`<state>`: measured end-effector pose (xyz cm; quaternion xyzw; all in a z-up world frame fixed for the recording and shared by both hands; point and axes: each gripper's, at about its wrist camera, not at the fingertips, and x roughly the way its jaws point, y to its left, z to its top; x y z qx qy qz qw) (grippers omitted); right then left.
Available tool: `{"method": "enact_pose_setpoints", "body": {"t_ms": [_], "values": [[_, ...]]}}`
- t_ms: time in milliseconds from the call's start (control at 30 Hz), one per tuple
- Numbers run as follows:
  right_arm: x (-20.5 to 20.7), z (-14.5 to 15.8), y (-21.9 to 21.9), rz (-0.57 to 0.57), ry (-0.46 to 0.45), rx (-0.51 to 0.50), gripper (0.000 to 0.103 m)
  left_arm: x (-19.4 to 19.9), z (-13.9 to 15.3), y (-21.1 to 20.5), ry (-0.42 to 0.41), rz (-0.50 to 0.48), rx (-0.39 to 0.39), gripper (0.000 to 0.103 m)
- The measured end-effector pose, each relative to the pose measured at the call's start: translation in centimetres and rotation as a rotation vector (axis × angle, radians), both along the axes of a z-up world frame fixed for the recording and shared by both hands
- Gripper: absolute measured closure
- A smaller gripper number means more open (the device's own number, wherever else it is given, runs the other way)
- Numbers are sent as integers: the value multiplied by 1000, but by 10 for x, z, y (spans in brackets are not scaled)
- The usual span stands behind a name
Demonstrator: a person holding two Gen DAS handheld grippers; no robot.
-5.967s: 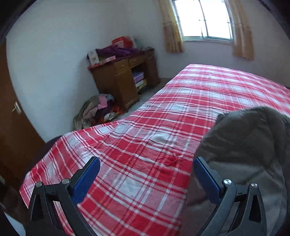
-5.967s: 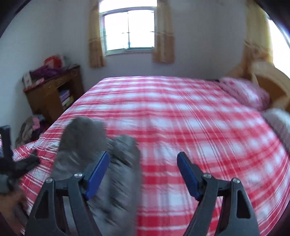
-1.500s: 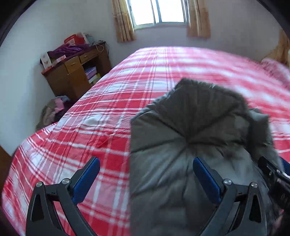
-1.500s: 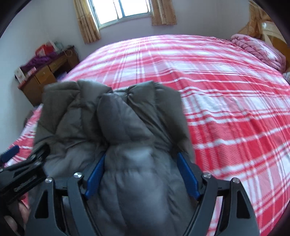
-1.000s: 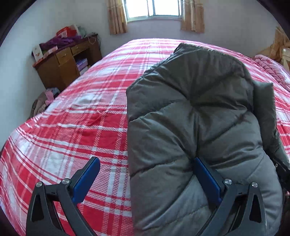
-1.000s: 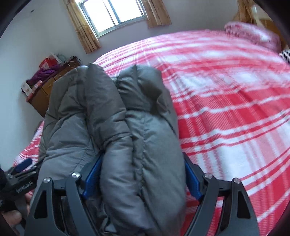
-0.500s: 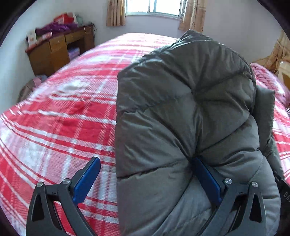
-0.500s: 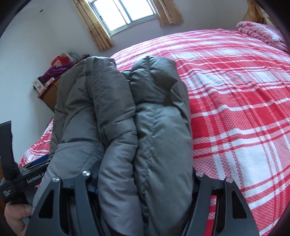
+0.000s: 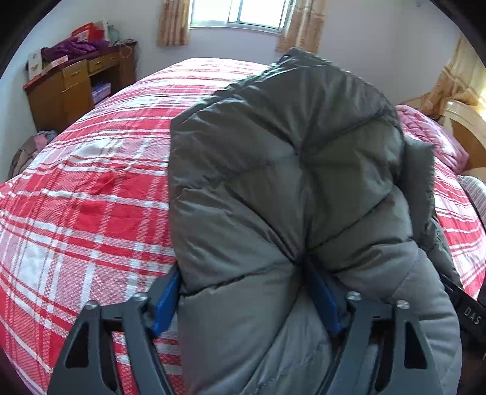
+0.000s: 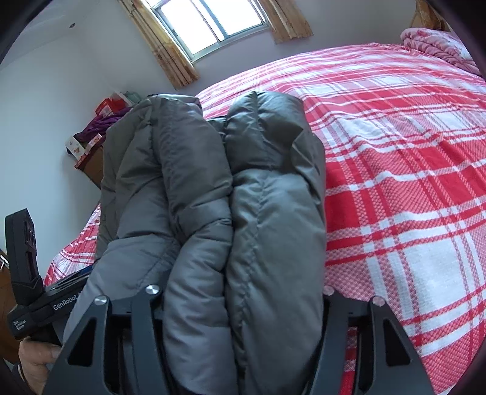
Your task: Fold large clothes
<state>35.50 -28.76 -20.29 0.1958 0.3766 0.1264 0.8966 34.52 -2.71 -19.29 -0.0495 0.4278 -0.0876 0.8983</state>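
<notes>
A bulky grey puffer jacket (image 9: 288, 182) is folded into a thick bundle and held up over the red-and-white plaid bed (image 9: 91, 188). My left gripper (image 9: 246, 297) is shut on the jacket's left part, its blue pads pressed into the padding. My right gripper (image 10: 243, 307) is shut on the jacket (image 10: 243, 197) too, with the folded layers bulging up between its fingers and hiding the pads. The left gripper's body (image 10: 27, 273) and the hand holding it show at the left edge of the right wrist view.
A wooden desk (image 9: 73, 88) with piled items stands by the far left wall, with clothes heaped on the floor (image 9: 27, 149) beside it. A window with curtains (image 9: 240, 18) is behind the bed. Pink bedding (image 9: 437, 139) and a headboard lie at the right.
Both grippers have closed on the jacket bundle: the left jaws narrowed from wide open onto the padding, the right stayed clamped. The bundle has risen closer to both cameras.
</notes>
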Motion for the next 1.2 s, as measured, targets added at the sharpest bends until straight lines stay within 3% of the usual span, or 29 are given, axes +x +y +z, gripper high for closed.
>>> {"method": "enact_pose_setpoints", "body": {"t_ms": [67, 100, 400, 567, 700, 733, 767, 867, 1200], "values": [[-4, 2, 2, 17, -21, 1, 59, -3, 1, -2, -21, -11, 14, 36], [-8, 3, 5, 36, -43, -1, 61, -4, 0, -3, -22, -8, 11, 36], [-2, -2, 10, 24, -1, -18, 54, -8, 3, -25, -31, 8, 45, 37], [3, -2, 15, 36, 7, -16, 56, -13, 6, -33, -45, -19, 49, 49], [8, -2, 15, 56, 12, -11, 64, -21, 11, -41, -66, -22, 93, 58], [7, -1, 17, 56, 7, -16, 65, -21, 13, -43, -69, -20, 105, 64], [6, 0, 19, 57, -1, -26, 68, -24, 17, -45, -75, -24, 117, 73], [0, 4, 21, 66, -30, -35, 74, -37, 31, -50, -96, -36, 163, 82], [-46, 33, 29, 137, -154, 51, 77, -107, 94, -24, -214, -4, 165, 85]]}}
